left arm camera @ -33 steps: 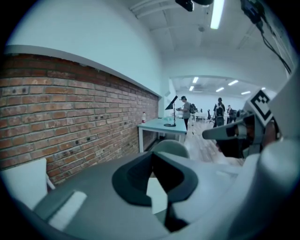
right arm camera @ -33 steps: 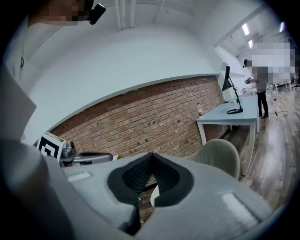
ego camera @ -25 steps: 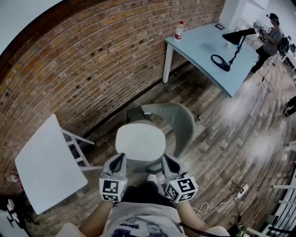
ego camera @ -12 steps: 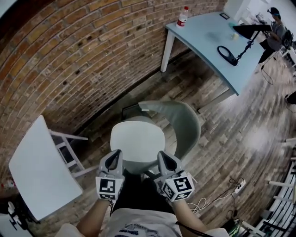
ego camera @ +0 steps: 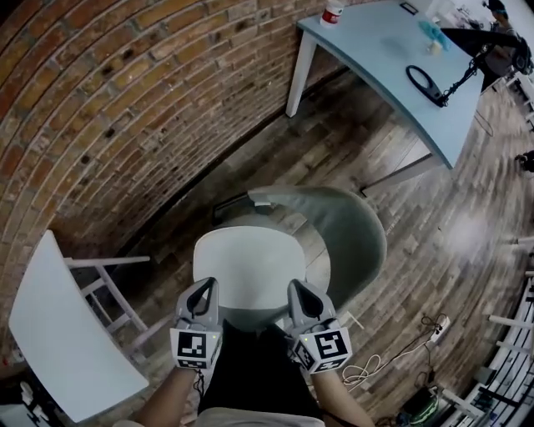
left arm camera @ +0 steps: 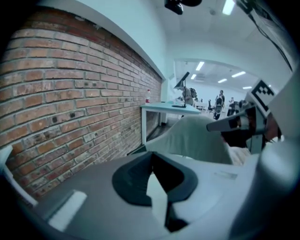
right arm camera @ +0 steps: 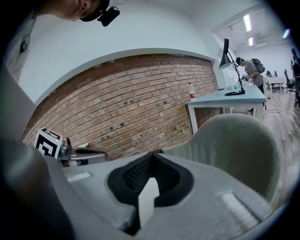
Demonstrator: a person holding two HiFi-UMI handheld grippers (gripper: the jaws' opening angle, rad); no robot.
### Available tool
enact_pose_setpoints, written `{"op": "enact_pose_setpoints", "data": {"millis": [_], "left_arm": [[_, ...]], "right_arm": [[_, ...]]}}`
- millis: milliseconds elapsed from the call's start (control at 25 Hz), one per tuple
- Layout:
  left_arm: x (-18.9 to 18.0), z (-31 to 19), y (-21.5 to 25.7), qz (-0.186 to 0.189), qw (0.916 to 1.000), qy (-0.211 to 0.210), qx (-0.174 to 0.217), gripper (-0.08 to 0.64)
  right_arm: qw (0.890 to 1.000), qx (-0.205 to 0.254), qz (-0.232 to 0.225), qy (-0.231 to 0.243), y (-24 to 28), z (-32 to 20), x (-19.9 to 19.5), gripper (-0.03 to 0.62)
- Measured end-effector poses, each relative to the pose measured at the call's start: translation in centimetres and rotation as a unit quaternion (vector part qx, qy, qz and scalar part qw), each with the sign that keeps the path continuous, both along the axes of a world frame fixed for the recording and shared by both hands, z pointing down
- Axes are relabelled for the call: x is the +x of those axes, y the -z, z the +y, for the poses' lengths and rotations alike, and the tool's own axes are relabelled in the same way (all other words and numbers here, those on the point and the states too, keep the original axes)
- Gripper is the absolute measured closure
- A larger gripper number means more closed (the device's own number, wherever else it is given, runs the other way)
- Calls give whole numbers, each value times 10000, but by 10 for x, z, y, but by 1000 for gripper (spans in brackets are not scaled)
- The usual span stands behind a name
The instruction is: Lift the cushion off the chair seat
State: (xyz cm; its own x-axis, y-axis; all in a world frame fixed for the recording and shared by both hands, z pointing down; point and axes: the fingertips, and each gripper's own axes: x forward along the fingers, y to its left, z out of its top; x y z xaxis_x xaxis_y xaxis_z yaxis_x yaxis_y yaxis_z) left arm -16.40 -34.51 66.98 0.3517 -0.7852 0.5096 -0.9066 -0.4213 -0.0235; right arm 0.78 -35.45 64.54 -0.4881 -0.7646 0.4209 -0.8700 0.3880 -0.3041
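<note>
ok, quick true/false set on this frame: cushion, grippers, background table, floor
1. The white cushion lies on the seat of the grey chair. True.
2. The left gripper and the right gripper have their jaws wide open. False: both are shut, with nothing gripped.
3. A bottle stands on the blue table. True.
4. The floor is carpeted. False: it is wood planks.
5. In the head view, both grippers are at the cushion's edge nearest the person. True.
</note>
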Motion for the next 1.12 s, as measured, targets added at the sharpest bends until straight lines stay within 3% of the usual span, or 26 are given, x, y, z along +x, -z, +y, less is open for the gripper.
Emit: {"op": "enact_pose_setpoints", "data": {"millis": [400,840,1120], "left_arm": [[-4,-35,-79,-62,9999,-94,-88,569],[-28,-44,-164,-217,9991,-93,-344,569],[-23,-42,-202,-218,9983,-187,-516,569]], "right_arm": [[9996,-76,29,-260,-80,-34,0,594],[9971,-423,264,-573,-163,-39,3,594],[9957,-566,319,-667,-202,-34,3,594]]}}
